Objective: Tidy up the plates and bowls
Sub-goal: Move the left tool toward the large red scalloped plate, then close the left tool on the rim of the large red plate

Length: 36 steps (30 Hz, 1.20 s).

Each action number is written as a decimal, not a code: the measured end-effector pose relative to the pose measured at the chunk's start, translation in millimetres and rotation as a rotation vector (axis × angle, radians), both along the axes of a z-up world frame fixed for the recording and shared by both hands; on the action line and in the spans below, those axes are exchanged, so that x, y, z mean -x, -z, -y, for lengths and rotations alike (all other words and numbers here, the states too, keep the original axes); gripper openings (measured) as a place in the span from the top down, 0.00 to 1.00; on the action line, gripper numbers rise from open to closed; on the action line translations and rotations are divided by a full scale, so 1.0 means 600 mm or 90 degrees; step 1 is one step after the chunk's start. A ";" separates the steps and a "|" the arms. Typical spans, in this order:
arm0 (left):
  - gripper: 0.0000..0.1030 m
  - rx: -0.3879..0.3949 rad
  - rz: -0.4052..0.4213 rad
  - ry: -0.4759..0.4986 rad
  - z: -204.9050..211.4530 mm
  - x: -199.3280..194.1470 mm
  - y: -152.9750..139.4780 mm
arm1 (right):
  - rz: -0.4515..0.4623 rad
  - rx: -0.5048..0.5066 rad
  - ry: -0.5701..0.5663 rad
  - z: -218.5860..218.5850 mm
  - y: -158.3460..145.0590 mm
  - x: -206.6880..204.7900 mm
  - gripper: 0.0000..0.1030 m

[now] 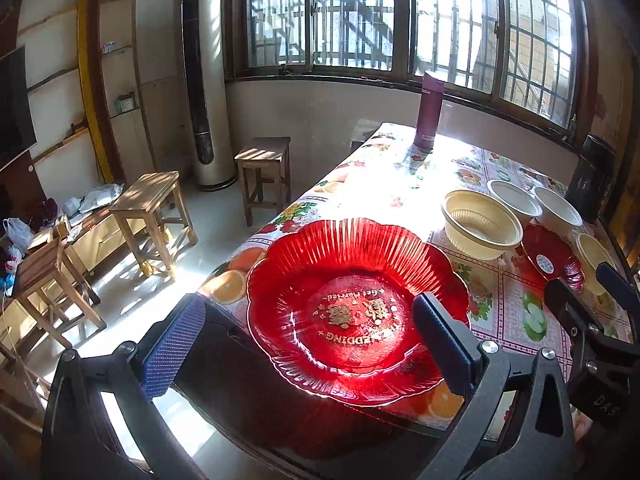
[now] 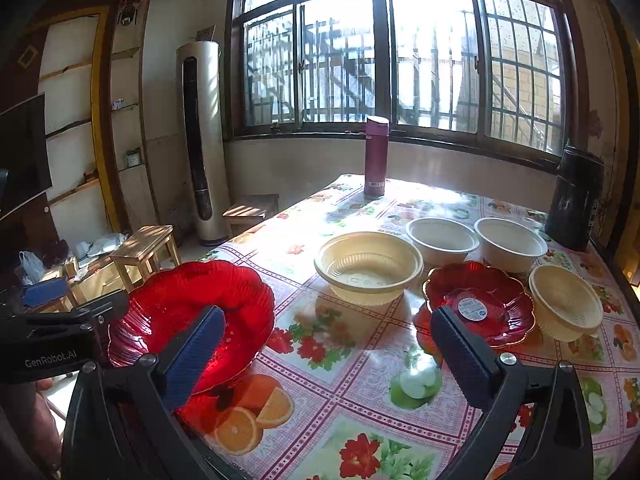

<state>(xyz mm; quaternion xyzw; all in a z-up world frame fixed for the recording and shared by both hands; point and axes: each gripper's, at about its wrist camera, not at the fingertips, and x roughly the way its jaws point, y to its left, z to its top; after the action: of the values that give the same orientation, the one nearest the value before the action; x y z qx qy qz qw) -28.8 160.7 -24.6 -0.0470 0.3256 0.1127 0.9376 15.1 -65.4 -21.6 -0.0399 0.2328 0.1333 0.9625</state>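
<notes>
A large red fluted plate (image 1: 356, 308) with gold lettering lies at the table's left edge. My left gripper (image 1: 308, 344) is open just over its near rim; one finger stands in front of the plate's right side, the other off the table edge. No pad presses on it. In the right wrist view the same plate (image 2: 172, 304) is at the left. My right gripper (image 2: 330, 354) hangs open over bare tablecloth. A small red plate (image 2: 480, 304), two cream bowls (image 2: 368, 268) (image 2: 566, 300) and two white bowls (image 2: 442, 240) (image 2: 512, 248) stand beyond it.
A purple flask (image 2: 376, 156) stands at the table's far end and a black canister (image 2: 576, 200) at the far right. Wooden stools (image 1: 148, 200) and a tower air conditioner (image 1: 202, 80) stand on the floor to the left of the table (image 2: 360, 400).
</notes>
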 end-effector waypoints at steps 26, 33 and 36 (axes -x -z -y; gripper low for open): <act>0.00 0.024 -0.034 -0.026 -0.056 -0.009 0.033 | -0.027 0.018 -0.022 -0.057 0.015 -0.016 0.00; 0.00 0.024 -0.039 -0.027 -0.058 -0.014 0.037 | -0.030 0.017 -0.021 -0.058 0.015 -0.021 0.00; 0.00 0.023 -0.041 -0.029 -0.060 -0.017 0.040 | -0.034 0.017 -0.023 -0.060 0.017 -0.024 0.00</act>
<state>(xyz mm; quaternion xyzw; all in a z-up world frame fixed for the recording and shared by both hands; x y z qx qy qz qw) -18.6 196.5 -48.6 -0.0676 0.3562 0.1295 0.9229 29.3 -29.5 -31.9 -0.0537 0.2599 0.1486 0.9526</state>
